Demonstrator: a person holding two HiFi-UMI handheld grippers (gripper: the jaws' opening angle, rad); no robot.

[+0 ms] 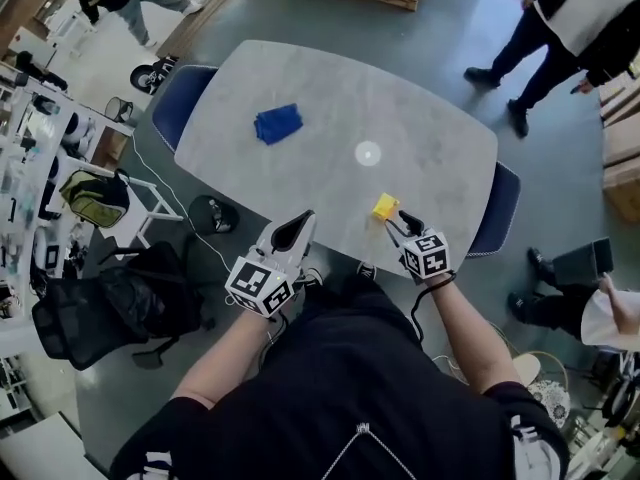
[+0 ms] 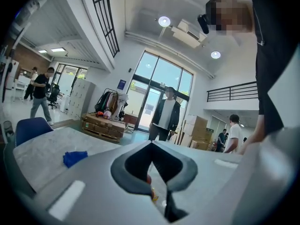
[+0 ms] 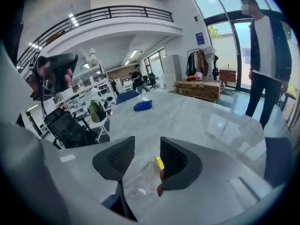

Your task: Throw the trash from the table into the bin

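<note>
Right gripper [image 1: 394, 221] hovers with jaws apart at the counter's [image 1: 440, 148] near edge, lined up on the yellow scrap [image 1: 385, 206] (presumably the first pick); left gripper [image 1: 300, 223] idles beside, jaws together, empty.

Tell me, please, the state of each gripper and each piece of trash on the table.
Blue trash: crumpled, lying on the table.
Yellow trash: lying on the table, ungripped.
Left gripper: shut, empty.
Right gripper: open, yellow trash just ahead of its jaws.
</note>
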